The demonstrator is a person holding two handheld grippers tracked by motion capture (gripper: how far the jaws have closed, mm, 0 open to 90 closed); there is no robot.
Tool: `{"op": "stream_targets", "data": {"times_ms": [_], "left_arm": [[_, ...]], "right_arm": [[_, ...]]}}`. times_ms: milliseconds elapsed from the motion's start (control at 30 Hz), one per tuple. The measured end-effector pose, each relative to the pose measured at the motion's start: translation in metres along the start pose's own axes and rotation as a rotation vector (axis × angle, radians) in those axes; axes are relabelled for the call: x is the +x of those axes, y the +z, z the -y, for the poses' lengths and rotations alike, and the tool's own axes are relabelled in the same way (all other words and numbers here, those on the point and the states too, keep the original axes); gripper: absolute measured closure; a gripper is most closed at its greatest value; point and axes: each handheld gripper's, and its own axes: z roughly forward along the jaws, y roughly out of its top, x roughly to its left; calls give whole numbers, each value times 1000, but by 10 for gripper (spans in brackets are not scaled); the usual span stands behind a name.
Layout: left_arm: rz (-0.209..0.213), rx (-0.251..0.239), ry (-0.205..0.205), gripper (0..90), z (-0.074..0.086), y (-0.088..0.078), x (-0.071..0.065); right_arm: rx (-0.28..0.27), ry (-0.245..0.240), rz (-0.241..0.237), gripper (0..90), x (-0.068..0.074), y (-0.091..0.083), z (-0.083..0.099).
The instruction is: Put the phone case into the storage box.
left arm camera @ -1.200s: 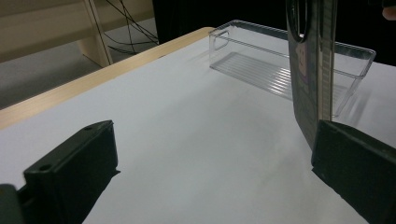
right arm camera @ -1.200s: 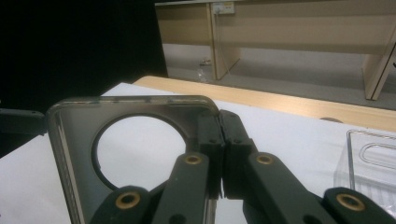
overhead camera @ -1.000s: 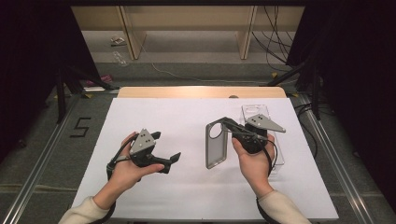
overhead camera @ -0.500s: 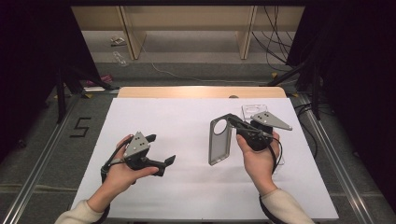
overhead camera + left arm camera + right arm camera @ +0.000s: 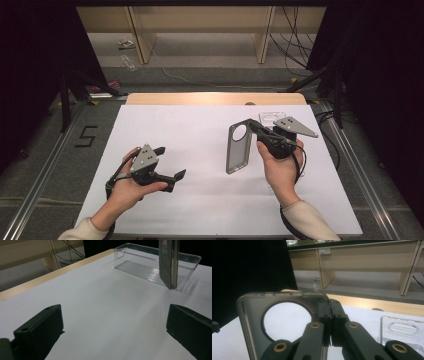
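A grey translucent phone case (image 5: 238, 150) with a round camera hole is held upright over the white table (image 5: 200, 125). My right gripper (image 5: 248, 123) is shut on its top edge beside the hole. In the right gripper view the two jaws (image 5: 329, 305) meet on the rim of the phone case (image 5: 254, 315). My left gripper (image 5: 171, 162) rests low on the table at the left, open, with nothing between its jaws. In the left gripper view, the left gripper (image 5: 113, 332) faces bare table, and the phone case (image 5: 169, 262) hangs edge-on ahead.
A clear plastic tray (image 5: 270, 117) lies on the table behind the right hand, also seen as the ribbed tray (image 5: 152, 266) and as the clear tray (image 5: 402, 327). A wooden strip (image 5: 215, 98) edges the far side. Wooden shelf legs (image 5: 142, 35) stand beyond.
The right hand has carried the case slightly right and up, tilting it more upright. The left gripper has drifted a little toward the person, still open.
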Motion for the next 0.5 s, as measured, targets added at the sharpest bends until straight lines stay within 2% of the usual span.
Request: {"op": "stream_targets", "data": {"times_ms": [500], "left_arm": [[-10, 13, 12, 5, 4, -2, 2]], "right_arm": [[-10, 10, 19, 893, -8, -3, -5]]}}
